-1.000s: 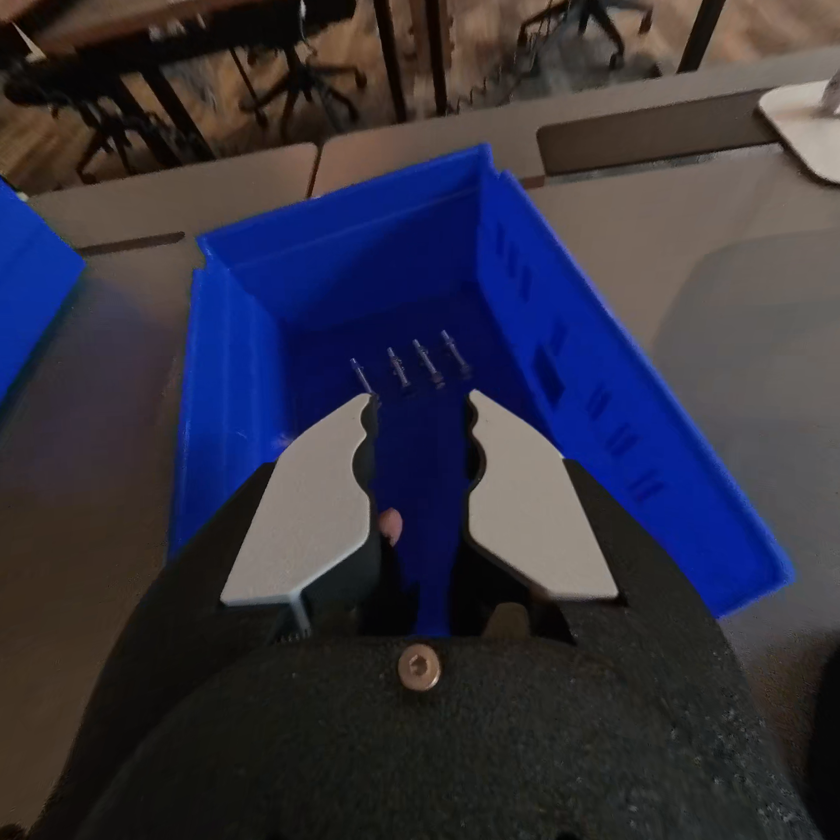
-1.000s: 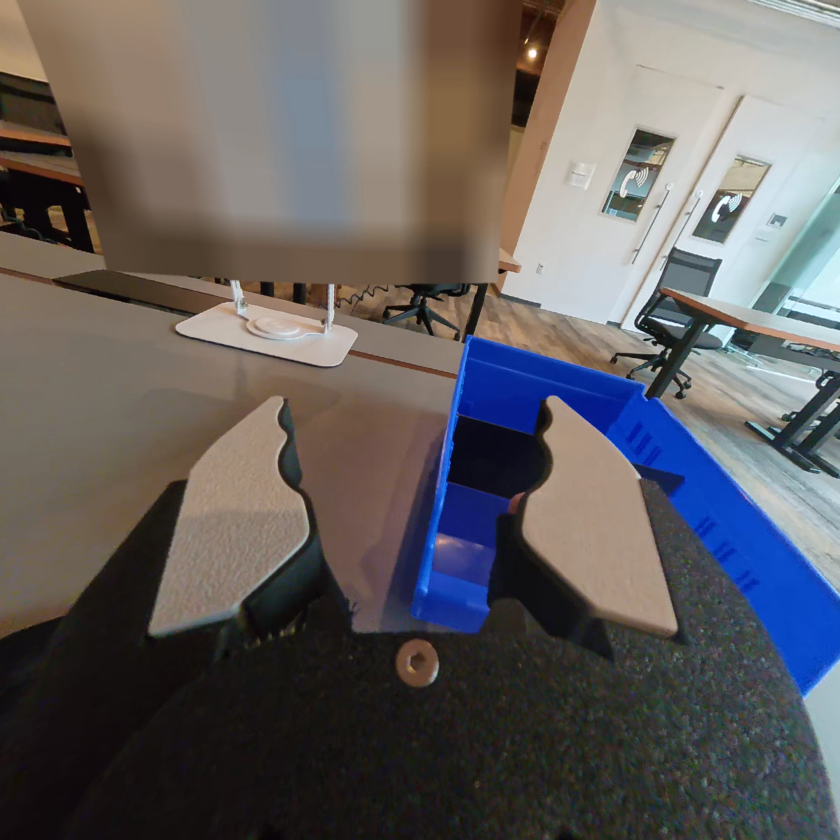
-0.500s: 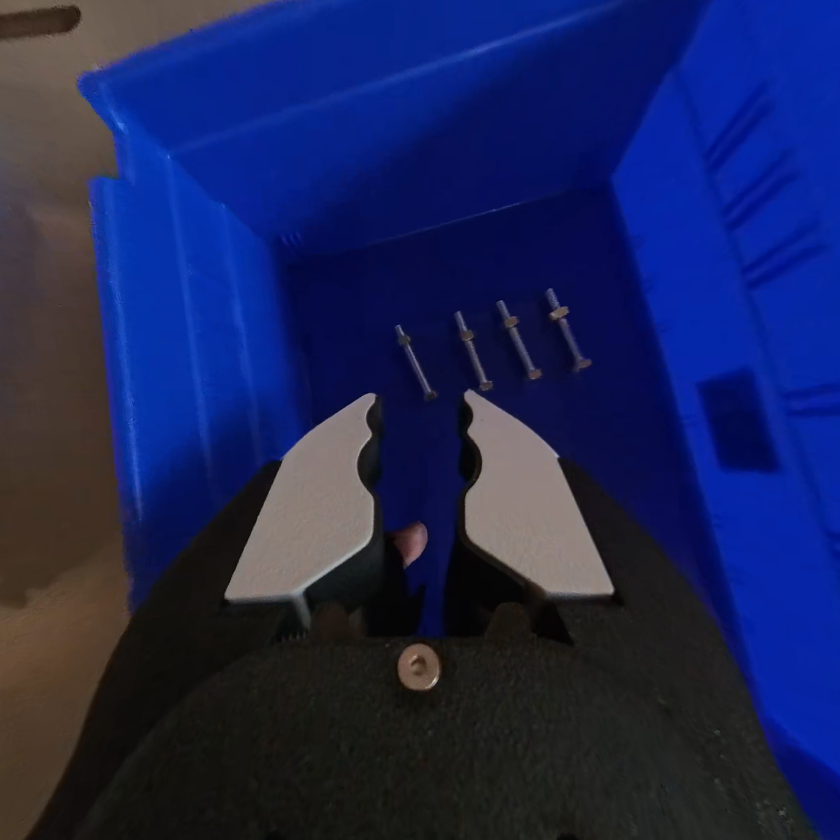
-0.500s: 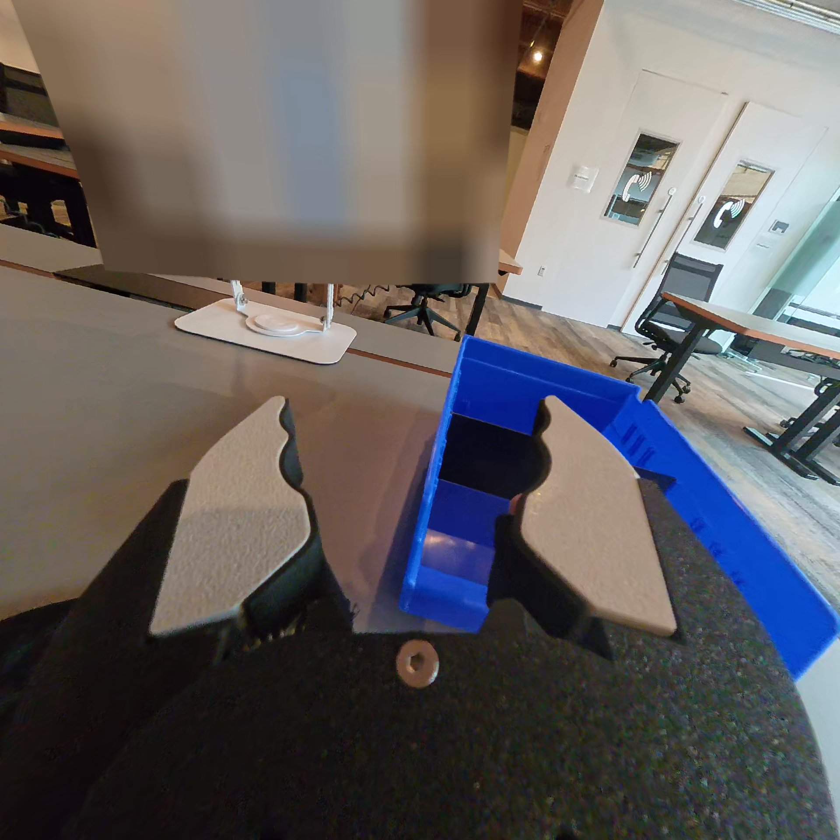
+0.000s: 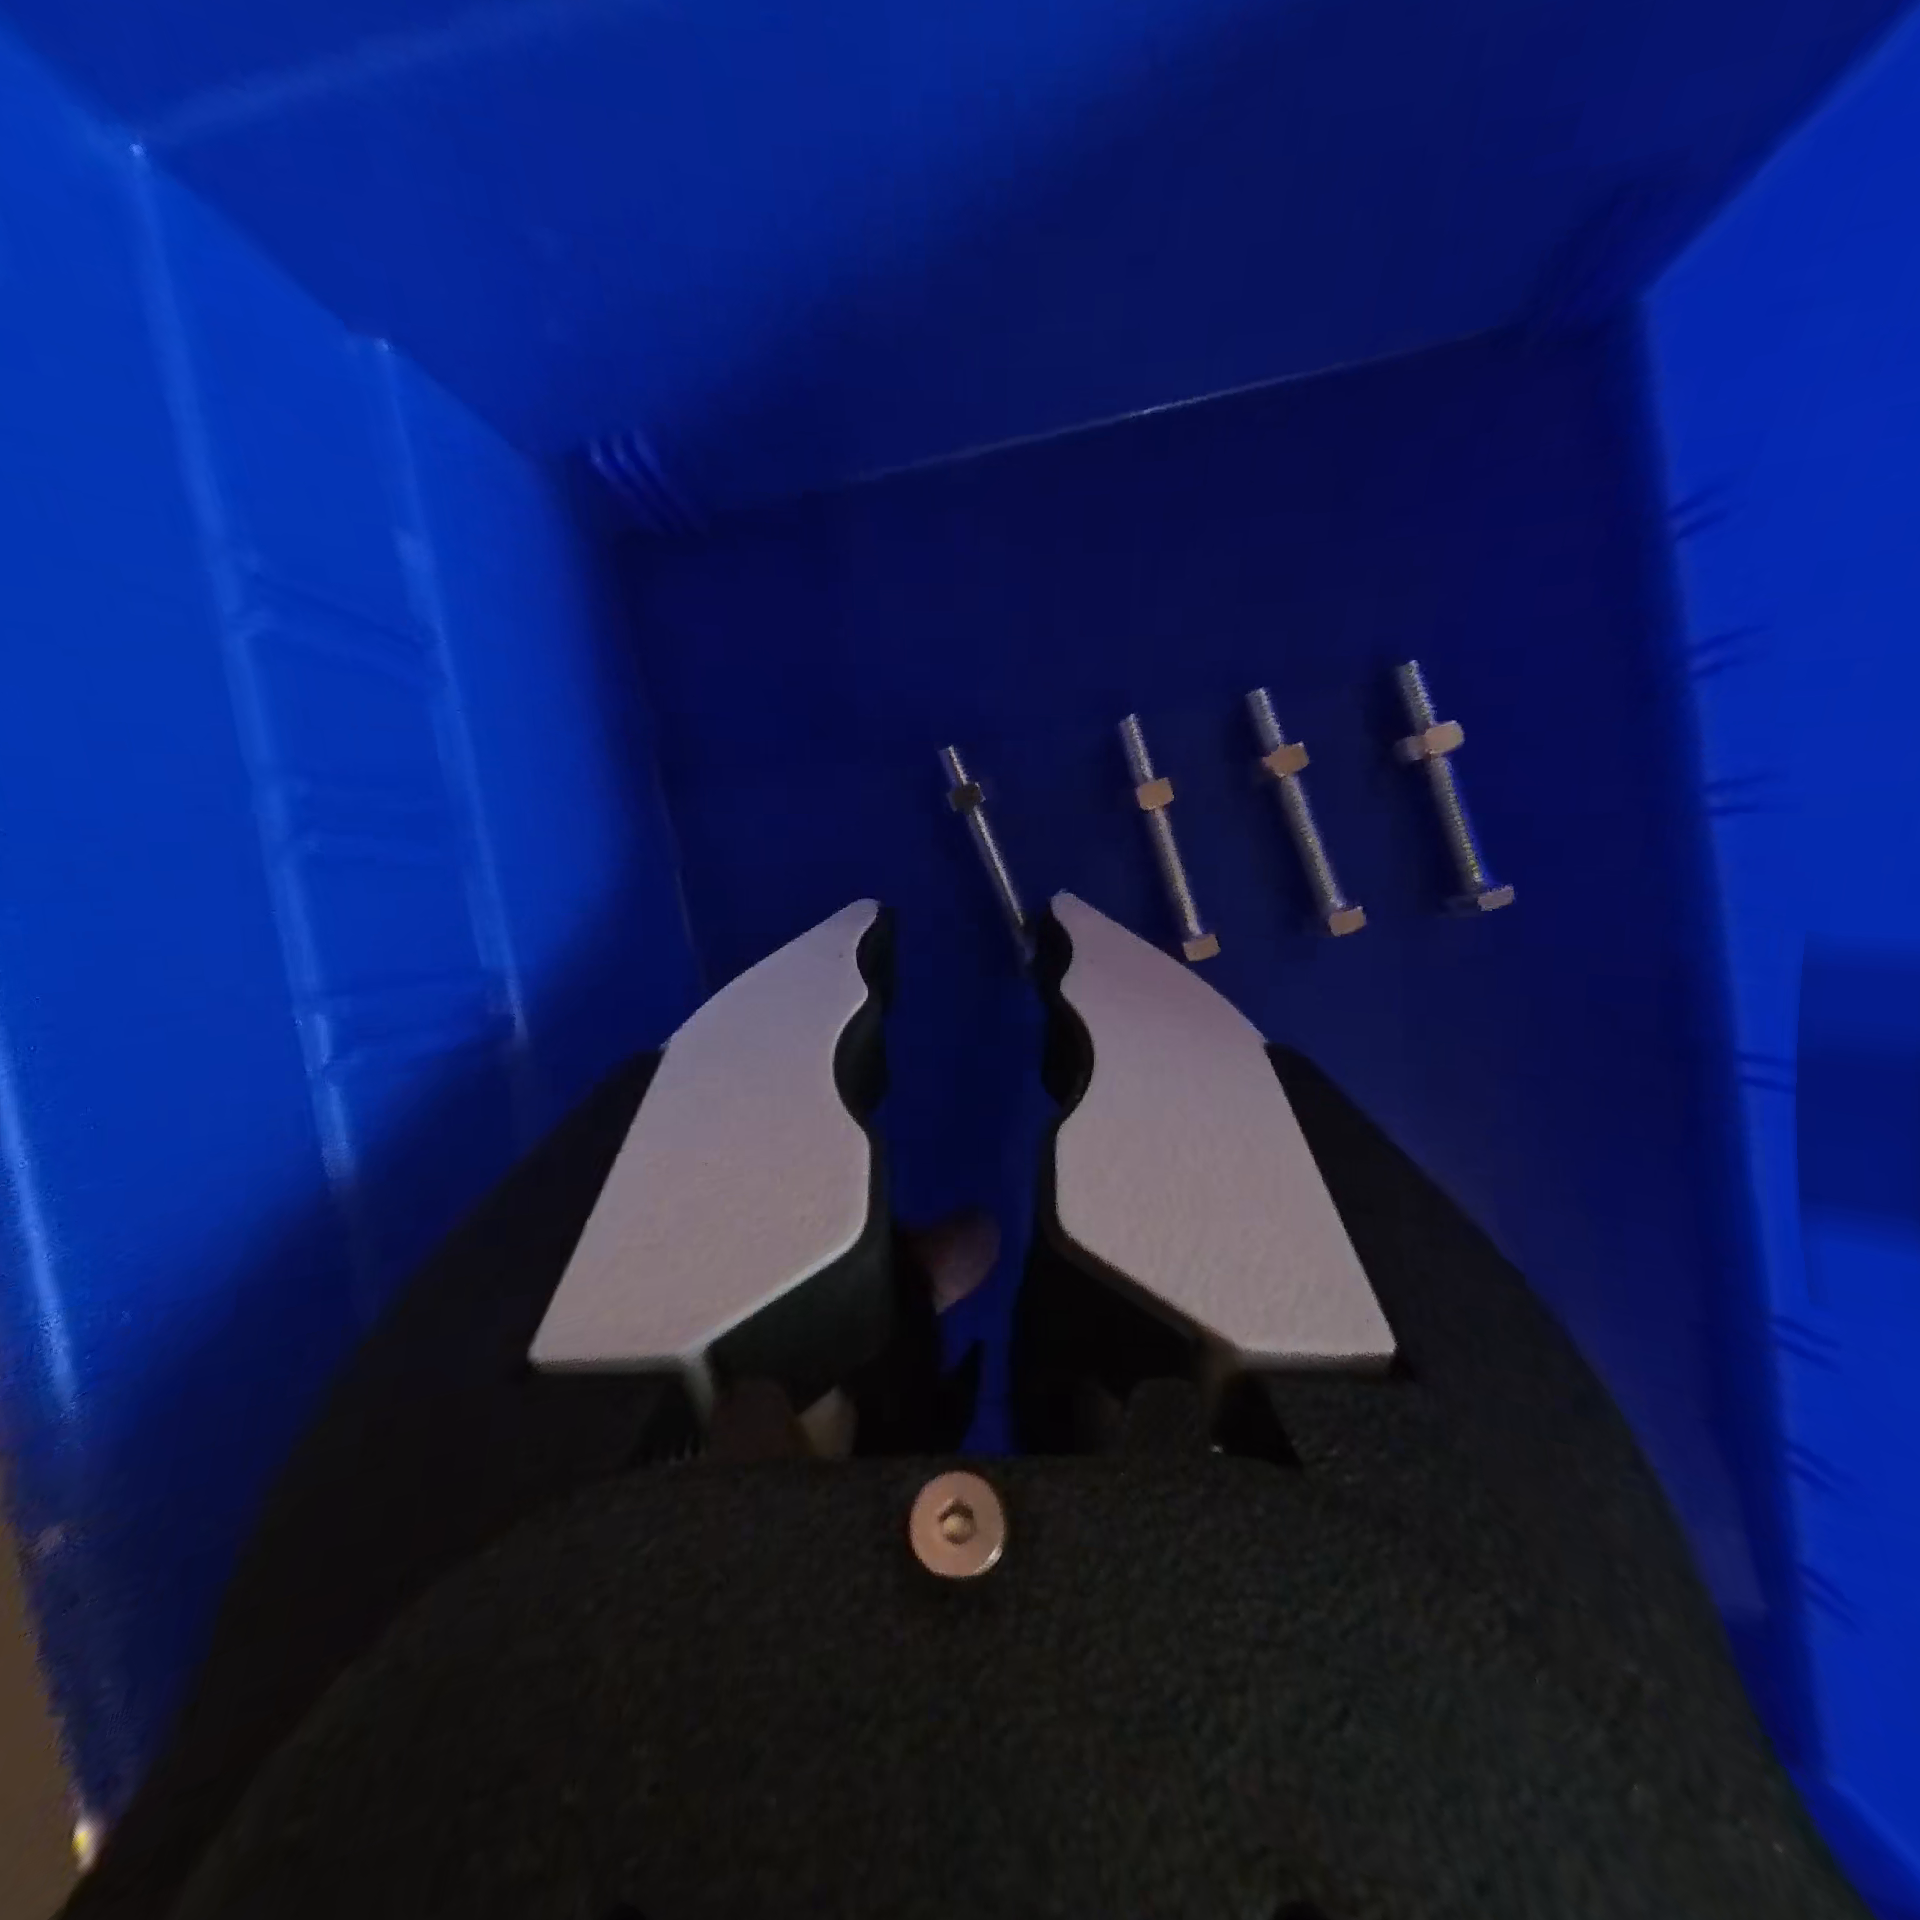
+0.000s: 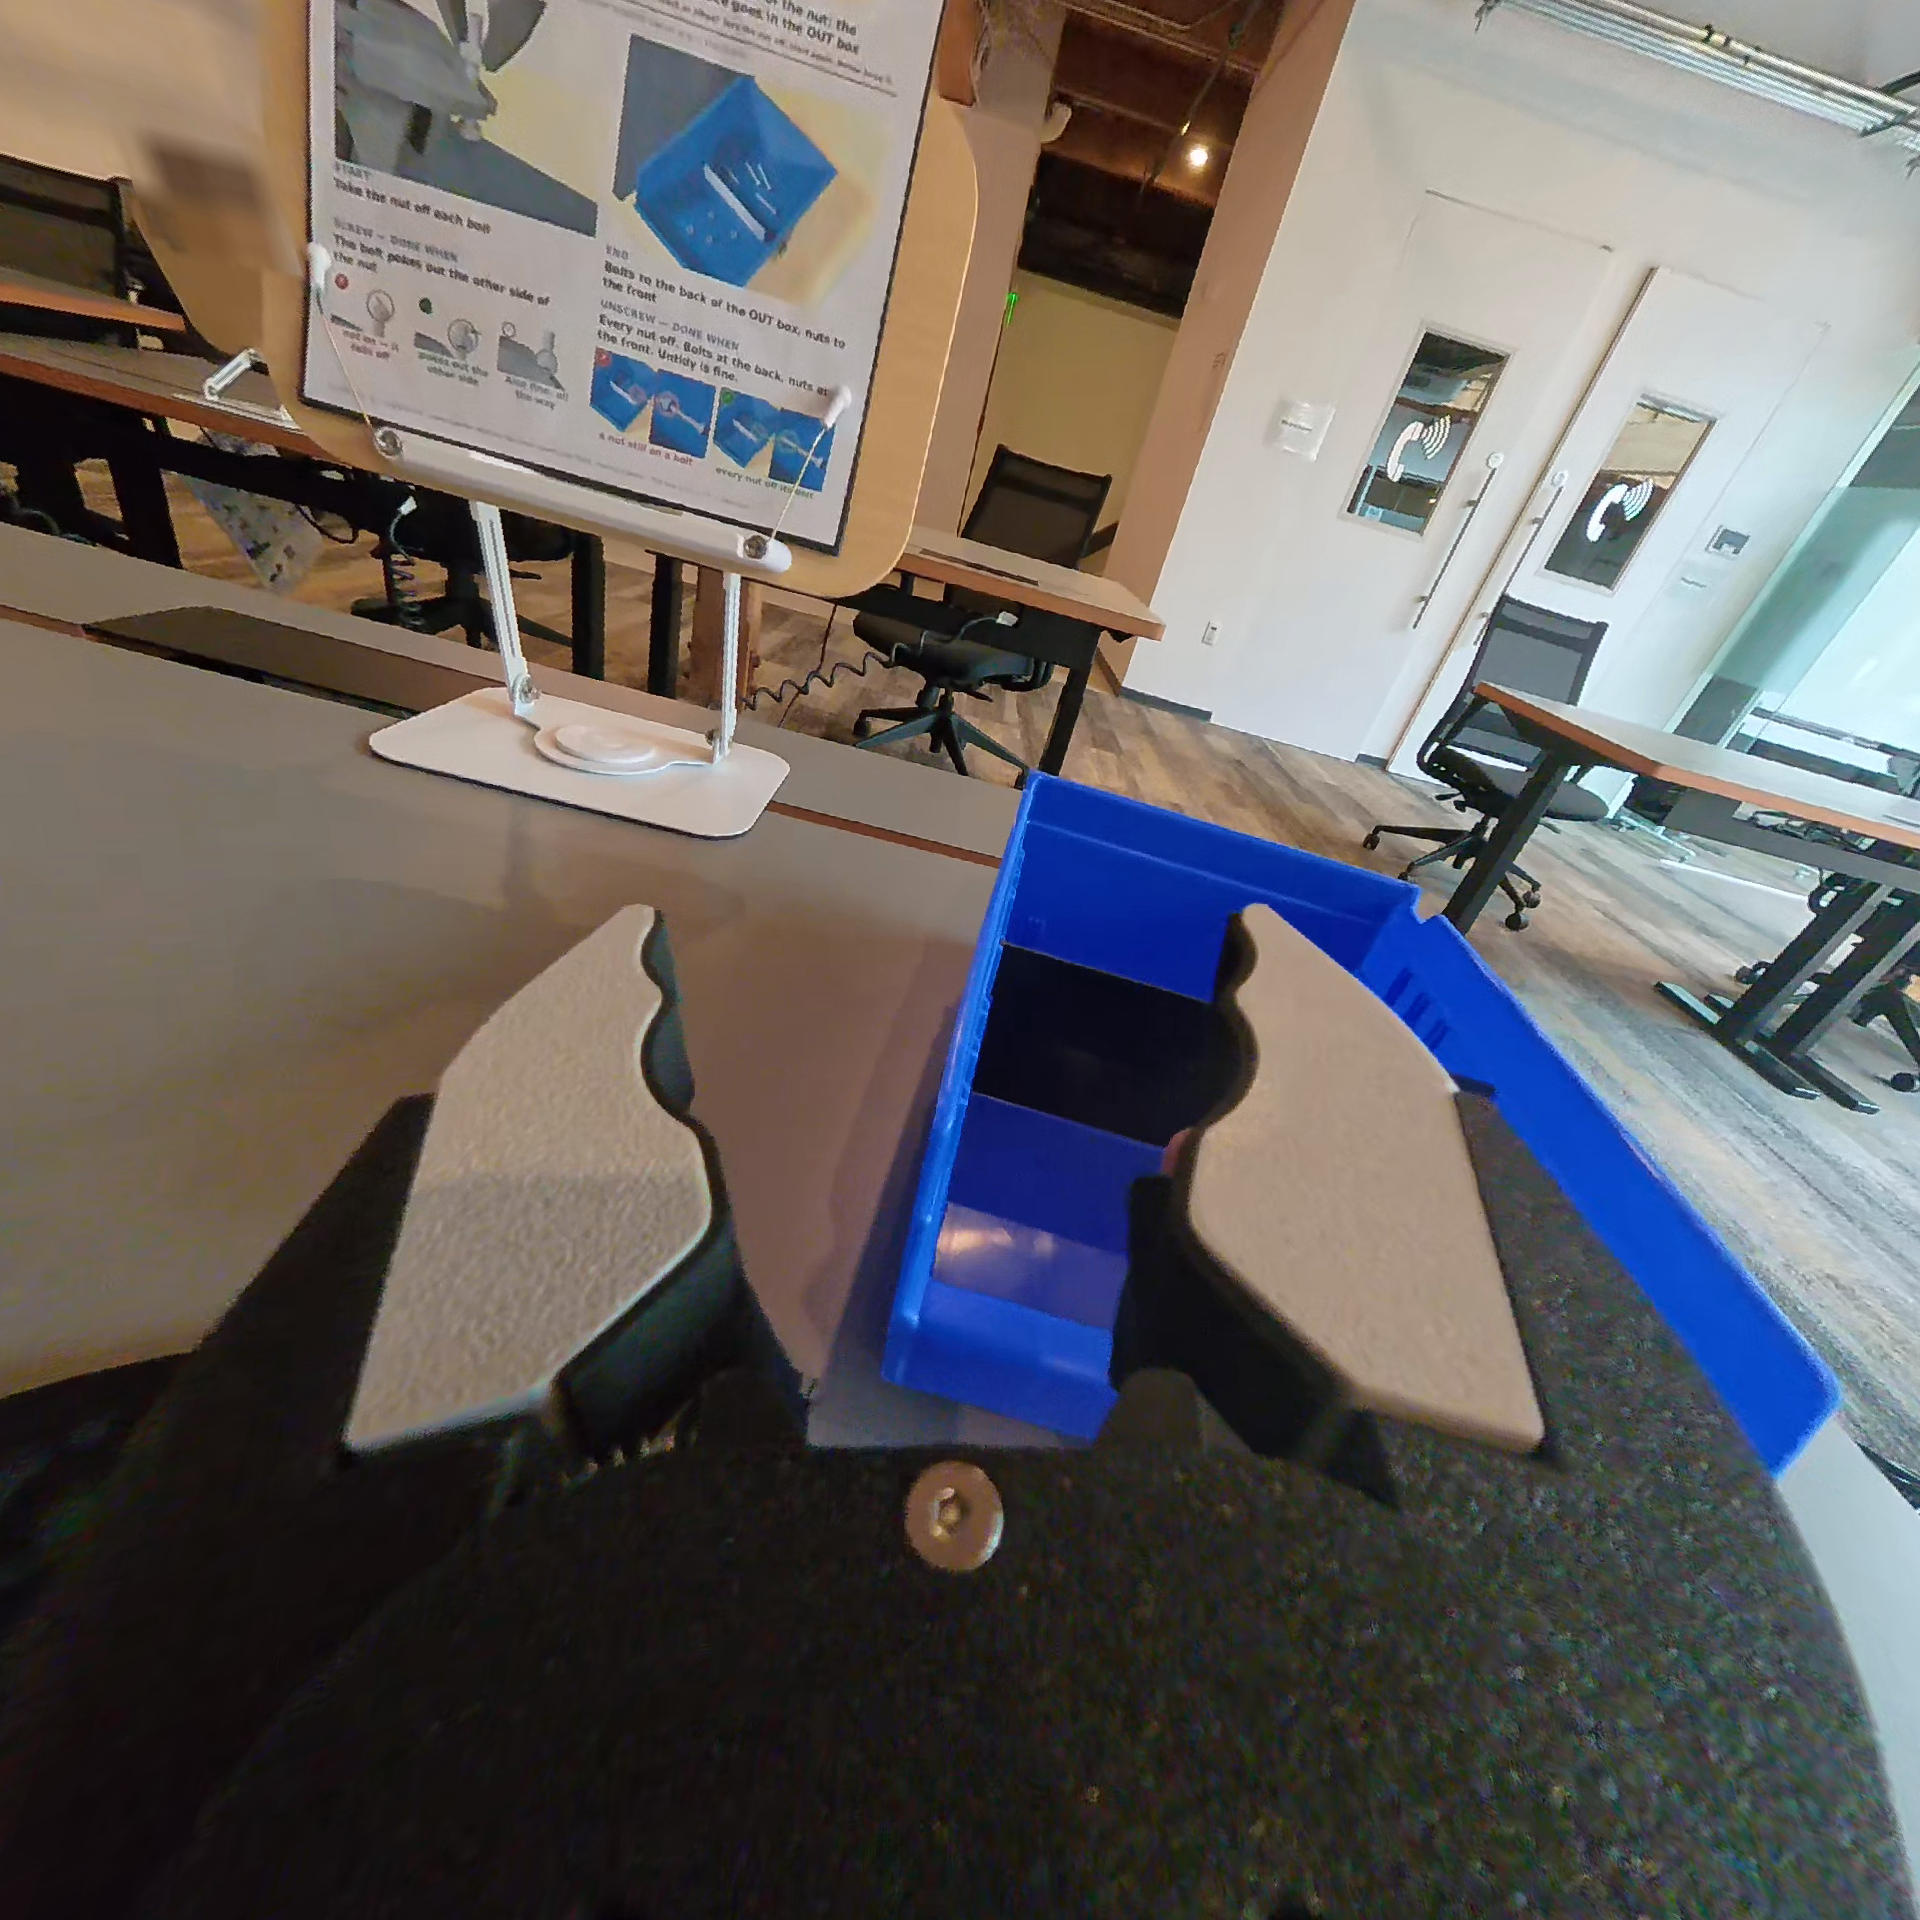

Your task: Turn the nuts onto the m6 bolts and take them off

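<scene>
In the left wrist view I am deep inside a blue bin (image 5: 312,727). Several silver bolts, each with a nut threaded near its far end, lie side by side on the bin floor. My left gripper (image 5: 966,904) is open with a narrow gap between its jaws. The head end of the leftmost bolt (image 5: 982,831) lies just by the right fingertip (image 5: 1070,925), and the left pad stands clear of it. The other bolts (image 5: 1304,821) lie to the right. My right gripper (image 6: 943,920) is wide open and empty above the grey table (image 6: 208,883).
A second blue bin (image 6: 1122,873) with a black divider (image 6: 1091,1029) stands on the table under the right gripper's right finger. A white stand (image 6: 582,748) with an instruction sheet is at the back. Office chairs and desks stand beyond the table.
My left gripper has moved down and forward into the bin towards the leftmost bolt, and its jaws have narrowed. The right gripper has hardly moved.
</scene>
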Motion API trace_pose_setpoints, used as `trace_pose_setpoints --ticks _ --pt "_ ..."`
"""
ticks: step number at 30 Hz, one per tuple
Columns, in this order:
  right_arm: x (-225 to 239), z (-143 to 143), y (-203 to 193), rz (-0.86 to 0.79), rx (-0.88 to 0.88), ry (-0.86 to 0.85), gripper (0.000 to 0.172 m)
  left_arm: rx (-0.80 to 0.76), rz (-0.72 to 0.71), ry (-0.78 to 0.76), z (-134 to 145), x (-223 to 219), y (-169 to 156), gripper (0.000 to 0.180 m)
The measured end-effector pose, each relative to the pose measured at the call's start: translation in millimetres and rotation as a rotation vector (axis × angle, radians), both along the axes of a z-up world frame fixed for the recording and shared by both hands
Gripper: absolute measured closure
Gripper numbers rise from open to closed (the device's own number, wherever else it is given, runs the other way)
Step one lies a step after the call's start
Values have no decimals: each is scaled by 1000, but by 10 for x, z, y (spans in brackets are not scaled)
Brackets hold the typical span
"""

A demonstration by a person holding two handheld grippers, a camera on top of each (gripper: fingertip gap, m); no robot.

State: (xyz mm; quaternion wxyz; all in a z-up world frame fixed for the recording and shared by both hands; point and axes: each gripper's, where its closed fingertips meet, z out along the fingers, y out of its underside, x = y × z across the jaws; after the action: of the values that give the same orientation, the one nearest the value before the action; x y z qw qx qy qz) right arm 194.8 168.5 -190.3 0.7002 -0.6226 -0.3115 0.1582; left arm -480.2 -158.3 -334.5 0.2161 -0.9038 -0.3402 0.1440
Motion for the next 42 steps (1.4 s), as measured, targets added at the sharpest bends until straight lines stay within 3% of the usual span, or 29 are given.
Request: trace_pose_setpoints --ticks 5,8,16,20,24,33,37,42 --pt "12 29 0 -10 13 0 74 -7 -5 -13 -39 4 36 159" --pt "6 45 1 -15 22 -4 74 -4 -29 -38 -52 51 84 172" --pt "-33 89 -28 -6 42 -18 74 4 -40 35 -31 29 82 175" --pt "-151 140 -78 40 46 -20 77 123 -55 149 214 27 131 175" --pt "-377 209 -138 106 59 -45 79 319 -117 286 708 189 327 175" --pt "-1111 570 -493 366 97 -34 82 889 -440 363 1901 1401 969 176" --pt "-1453 737 -732 532 76 15 84 1076 -633 321 2198 2131 1175 176" --pt "-1804 859 -971 706 38 59 87 1273 -844 216 2314 3003 1340 175"
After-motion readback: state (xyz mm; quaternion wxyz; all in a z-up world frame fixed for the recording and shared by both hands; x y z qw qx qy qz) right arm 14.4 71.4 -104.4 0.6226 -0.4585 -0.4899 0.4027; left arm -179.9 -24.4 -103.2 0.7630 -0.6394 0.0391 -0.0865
